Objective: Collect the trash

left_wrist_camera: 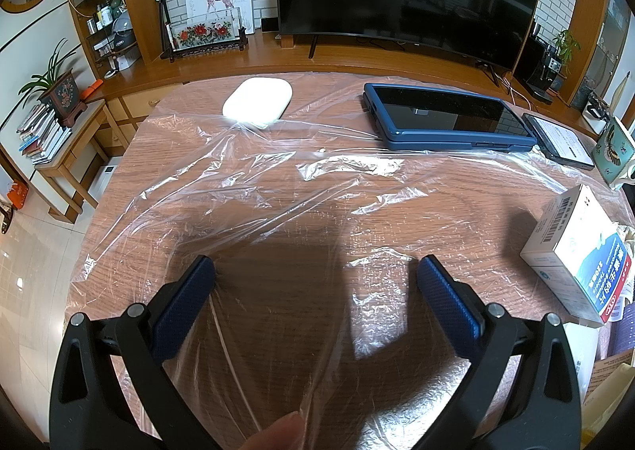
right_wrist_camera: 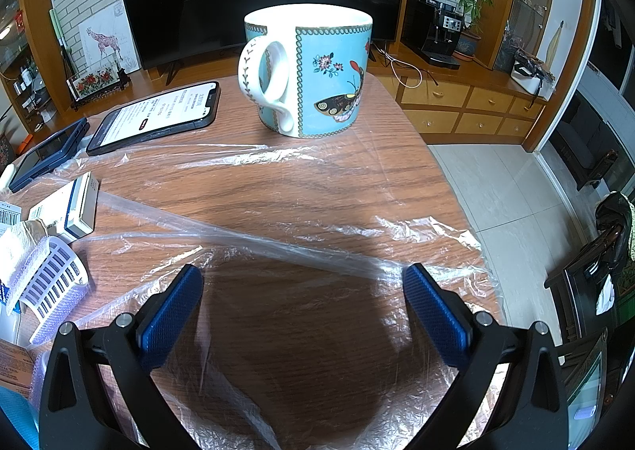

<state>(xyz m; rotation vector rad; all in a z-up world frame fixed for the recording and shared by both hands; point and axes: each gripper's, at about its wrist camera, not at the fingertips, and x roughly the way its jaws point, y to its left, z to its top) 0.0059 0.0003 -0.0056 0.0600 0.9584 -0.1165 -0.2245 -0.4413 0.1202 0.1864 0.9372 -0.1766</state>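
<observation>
A large clear plastic bag (left_wrist_camera: pixel 254 180) lies spread flat and wrinkled over the wooden table (left_wrist_camera: pixel 456 188); it also covers the near table in the right wrist view, plastic bag (right_wrist_camera: pixel 301 243). My left gripper (left_wrist_camera: pixel 315 271) hovers open just above the sheet, nothing between its blue pads. A fingertip (left_wrist_camera: pixel 278 432) shows at the bottom edge. My right gripper (right_wrist_camera: pixel 303 283) is open too, over the bag's near right part. A white and blue box (left_wrist_camera: pixel 575 251) sits at the right.
A white oval device (left_wrist_camera: pixel 258 100), a blue-cased tablet (left_wrist_camera: pixel 448 118) and a phone (left_wrist_camera: pixel 559 140) lie at the far side. A blue butterfly mug (right_wrist_camera: pixel 309 70) stands near the far right edge. Boxes and a white basket (right_wrist_camera: pixel 51 275) crowd the left; a TV stands behind.
</observation>
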